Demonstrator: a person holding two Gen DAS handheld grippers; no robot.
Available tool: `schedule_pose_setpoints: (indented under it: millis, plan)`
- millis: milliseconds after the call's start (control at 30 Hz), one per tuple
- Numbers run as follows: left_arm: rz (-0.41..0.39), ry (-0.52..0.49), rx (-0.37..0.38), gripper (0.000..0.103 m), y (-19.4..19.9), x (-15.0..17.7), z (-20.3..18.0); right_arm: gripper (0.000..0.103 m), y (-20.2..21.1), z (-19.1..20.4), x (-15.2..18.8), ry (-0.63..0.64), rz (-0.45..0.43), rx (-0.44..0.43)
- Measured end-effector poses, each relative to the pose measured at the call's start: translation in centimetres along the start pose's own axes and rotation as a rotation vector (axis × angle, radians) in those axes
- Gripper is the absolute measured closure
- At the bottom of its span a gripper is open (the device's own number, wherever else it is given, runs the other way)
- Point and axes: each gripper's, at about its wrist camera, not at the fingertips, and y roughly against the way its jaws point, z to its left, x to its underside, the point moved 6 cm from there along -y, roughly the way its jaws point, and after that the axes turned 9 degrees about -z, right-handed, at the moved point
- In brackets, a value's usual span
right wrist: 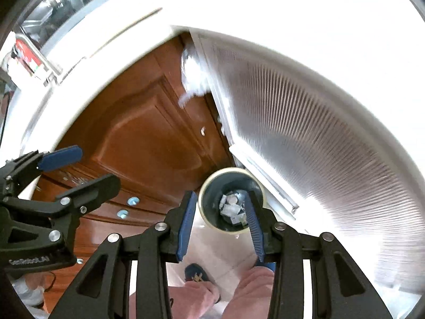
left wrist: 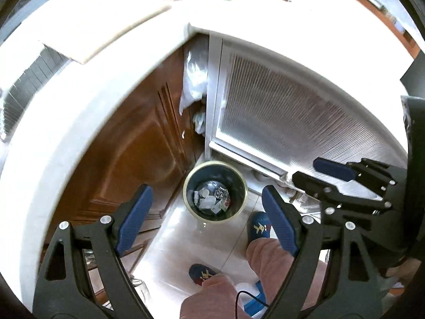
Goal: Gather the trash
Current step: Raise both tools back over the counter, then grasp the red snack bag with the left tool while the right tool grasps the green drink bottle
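Both my grippers hang over the floor, pointing down, nothing in either. Left gripper (left wrist: 207,218) is spread wide, pads well apart. Right gripper (right wrist: 220,226) is also spread, narrower gap, nothing between the pads.

The bin (left wrist: 240,186) sits on the white tile floor (left wrist: 180,239), in the corner where the brown cabinet (left wrist: 138,143) meets the ribbed white panel (left wrist: 292,117), just far of my slippers (left wrist: 259,227). Round, dark inside, pale rim, no lid. In the right view it lines up right past my fingers.

The trash (left wrist: 212,199) is in the bottom of the bin: crumpled white paper scraps, one shiny foil-like ball, a bit with red on it. It fills only the bottom.

Handling guess: the scraps are light, soft and crush easily; a pinch anywhere on a wad should do, and loose bits may slip out. The bin looks light and stiff, likely plastic or thin metal; best hold is on the rim, one pad inside and one outside. The smooth wall may be slippery.

A clear plastic bag (left wrist: 194,77) hangs in the gap between cabinet and panel, above the bin.
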Motion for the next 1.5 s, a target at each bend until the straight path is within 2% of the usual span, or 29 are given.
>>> schedule_pose_setpoints:
  millis: [200,400,600,767,967,1167,1500]
  plan:
    - [-0.040,-0.005,-0.002,0.021,4.3,-2.3,1.0,0.057,5.6,0.5,-3.2,-0.007,-0.077,0.016]
    - [-0.119,0.004,-0.019,0.021,8.6,-5.8,1.7,0.054,10.4,0.1,-7.5,-0.013,-0.191,0.020]
    - [-0.190,-0.011,-0.047,0.021,11.6,-9.8,1.9,0.047,12.8,-1.6,-12.2,-0.011,-0.264,0.020]
    - [-0.230,-0.051,-0.076,0.021,11.5,-13.9,1.6,0.041,13.4,-3.9,-17.0,-0.022,-0.307,-0.008]
    - [-0.238,-0.078,-0.101,0.020,8.3,-19.0,1.5,0.035,10.8,-4.7,-24.1,0.008,-0.311,-0.037]
    - [-0.192,-0.092,-0.121,0.020,2.4,-23.5,1.3,0.035,4.3,-4.8,-29.9,0.026,-0.238,-0.068]
    - [-0.126,-0.007,-0.113,0.020,-5.4,-28.5,3.4,0.035,-7.5,-6.4,-35.7,-0.046,-0.099,-0.049]
